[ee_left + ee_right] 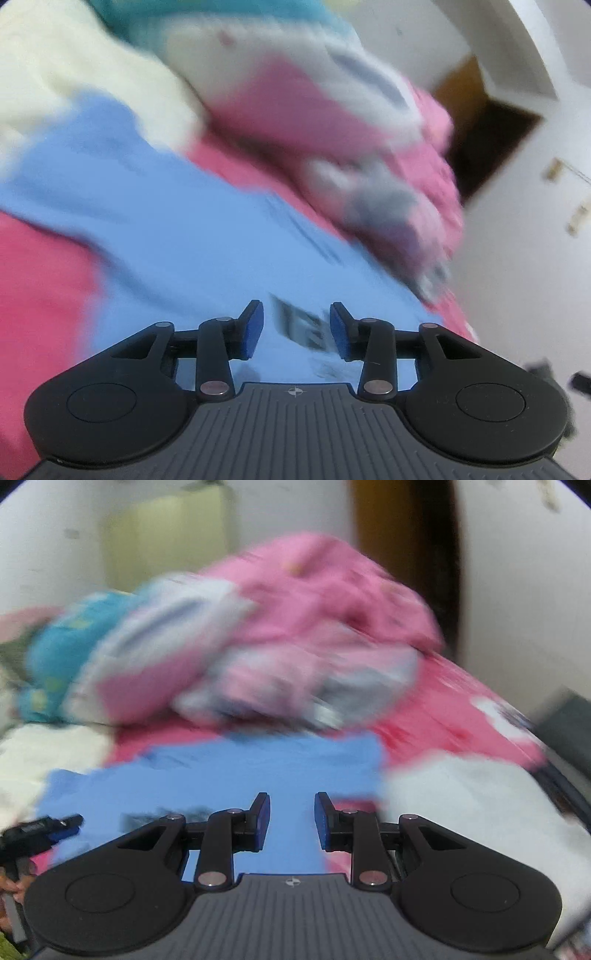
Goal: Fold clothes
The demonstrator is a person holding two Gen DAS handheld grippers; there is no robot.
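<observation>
Blue garment (177, 229) fills the left wrist view's centre; the left gripper (296, 328) at lower centre has both fingers spread, holding nothing. Right wrist view: one blue garment (236, 775) mid-frame; the right gripper (291, 821) likewise gapes empty over it.

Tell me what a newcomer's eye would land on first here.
The blue garment spread flat on the pink bedding, right ahead of both open grippers. Behind it rises a blurred heap of pink clothes, with a teal piece at its left end.
</observation>
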